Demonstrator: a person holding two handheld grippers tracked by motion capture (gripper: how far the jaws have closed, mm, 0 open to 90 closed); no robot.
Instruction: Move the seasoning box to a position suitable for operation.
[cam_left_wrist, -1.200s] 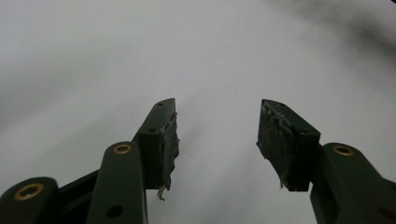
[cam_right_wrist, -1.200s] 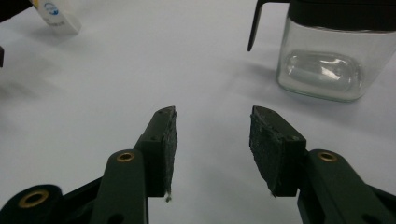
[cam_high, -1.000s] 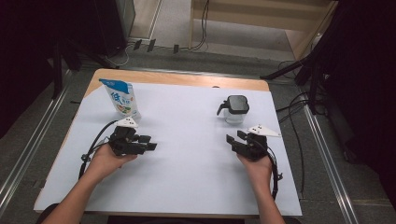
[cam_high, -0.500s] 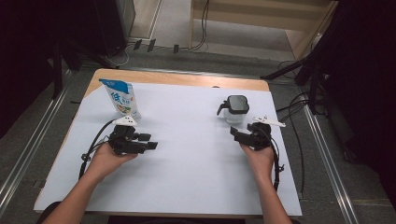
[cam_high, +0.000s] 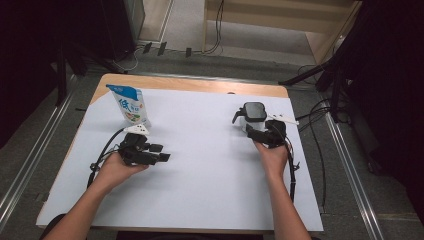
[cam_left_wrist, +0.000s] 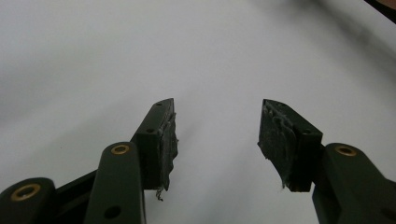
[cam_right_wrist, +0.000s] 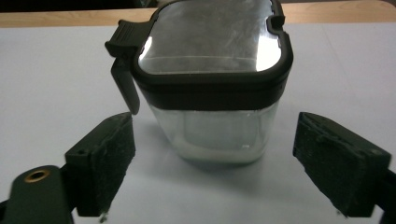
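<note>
Lab recording booth: paper-covered table, floor cables (black curtains around).

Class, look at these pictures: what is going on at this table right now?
A person holds tongs in each hand over a white table. The right tongs have just been opening and sit wide before a clear jar with a black lid, not touching it. The left tongs hang open over bare table, near a blue-and-white pouch.

White table, pouch, lidded jar
</note>
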